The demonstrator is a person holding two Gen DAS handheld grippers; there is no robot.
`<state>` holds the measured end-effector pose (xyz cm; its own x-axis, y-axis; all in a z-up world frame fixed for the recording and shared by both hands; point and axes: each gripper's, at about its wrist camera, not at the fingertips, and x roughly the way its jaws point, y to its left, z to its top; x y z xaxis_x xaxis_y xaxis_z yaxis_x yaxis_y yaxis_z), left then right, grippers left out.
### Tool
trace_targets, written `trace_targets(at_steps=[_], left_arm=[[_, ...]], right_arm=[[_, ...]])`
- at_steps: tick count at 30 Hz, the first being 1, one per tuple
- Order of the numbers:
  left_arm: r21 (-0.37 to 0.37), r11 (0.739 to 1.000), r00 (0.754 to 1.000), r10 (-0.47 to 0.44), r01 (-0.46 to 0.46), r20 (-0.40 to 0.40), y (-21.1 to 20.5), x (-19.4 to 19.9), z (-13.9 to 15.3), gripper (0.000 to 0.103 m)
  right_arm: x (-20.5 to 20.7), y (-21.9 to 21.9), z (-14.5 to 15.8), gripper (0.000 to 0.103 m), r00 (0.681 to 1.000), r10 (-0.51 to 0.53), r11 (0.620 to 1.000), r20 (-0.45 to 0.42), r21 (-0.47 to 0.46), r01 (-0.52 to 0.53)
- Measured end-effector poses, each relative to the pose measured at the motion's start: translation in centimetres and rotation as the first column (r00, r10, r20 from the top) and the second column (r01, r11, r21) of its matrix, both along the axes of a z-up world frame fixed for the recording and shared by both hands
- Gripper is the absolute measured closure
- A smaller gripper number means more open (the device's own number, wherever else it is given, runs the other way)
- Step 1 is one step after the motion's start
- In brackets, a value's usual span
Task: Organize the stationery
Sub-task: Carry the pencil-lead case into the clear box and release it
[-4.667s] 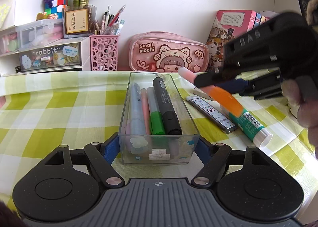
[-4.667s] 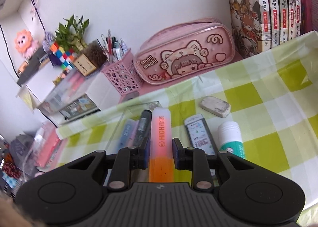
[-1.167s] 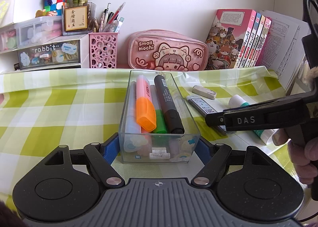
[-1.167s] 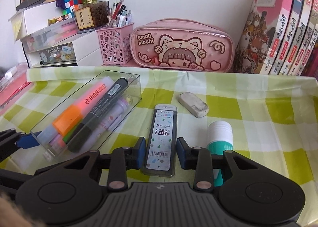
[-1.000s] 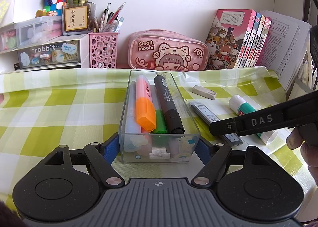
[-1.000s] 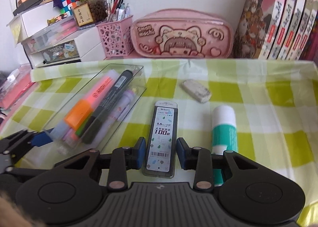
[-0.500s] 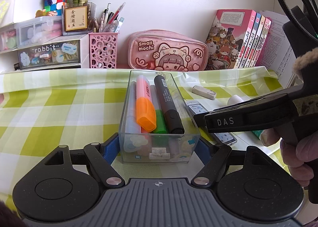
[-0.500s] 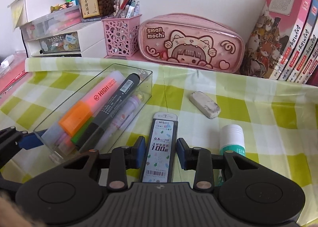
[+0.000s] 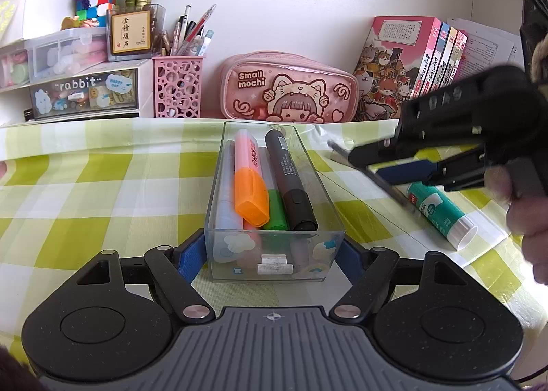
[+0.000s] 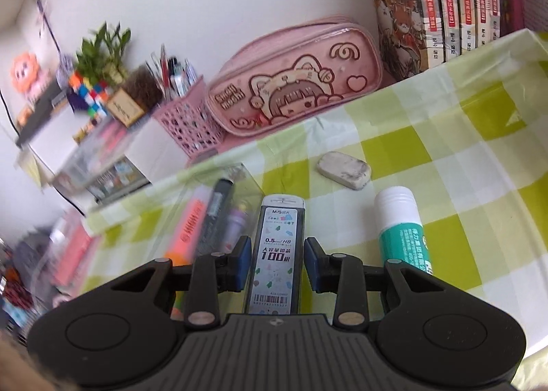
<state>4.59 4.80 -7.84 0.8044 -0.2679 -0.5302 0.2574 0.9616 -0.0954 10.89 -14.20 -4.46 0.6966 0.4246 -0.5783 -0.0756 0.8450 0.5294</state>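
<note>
Lifted off the cloth now: lead case [image 10: 277, 250], clamped in my right gripper [image 10: 278, 262], tilted above the table beside the clear box [image 9: 274, 206]. Left gripper [image 9: 274, 255] grips box's near end; markers inside.

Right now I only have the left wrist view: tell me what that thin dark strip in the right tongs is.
Observer: A flat lead refill case, its printed label facing the camera, marked 0.5 HB.
Operator: Confirm the grip.
Observer: The right tongs have a blue pad against each long edge, nearer its barcode end.
Operator: Report what those tongs hide from me.
Observer: A worn white eraser lying flat on the checked cloth, apart from the glue stick.
</note>
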Motion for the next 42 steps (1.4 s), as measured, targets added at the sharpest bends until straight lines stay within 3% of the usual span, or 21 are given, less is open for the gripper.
trace_targets(at_steps=[5, 9, 27, 42], left_arm=[[0.000, 1.000, 1.000, 0.000, 0.000, 0.000, 0.0, 0.0, 0.0, 0.027], [-0.001, 1.000, 1.000, 0.000, 0.000, 0.000, 0.0, 0.0, 0.0, 0.027], [0.000, 1.000, 1.000, -0.002, 0.002, 0.000, -0.1, 0.0, -0.1, 0.027], [-0.001, 1.000, 1.000, -0.003, 0.003, 0.000, -0.1, 0.0, -0.1, 0.027]], right_arm=[[0.5, 0.2, 1.3, 0.046, 1.000, 0.013, 0.987, 0.001, 0.162, -0.013], [1.4, 1.6, 1.7, 0.046, 0.999, 0.037, 0.973, -0.013, 0.226, -0.033], [4.1, 5.5, 0.1, 0.045, 0.991, 0.018, 0.971, -0.132, 0.238, 0.014], [3.8, 6.1, 1.0, 0.044, 0.995, 0.049, 0.980, -0.092, 0.197, -0.030]])
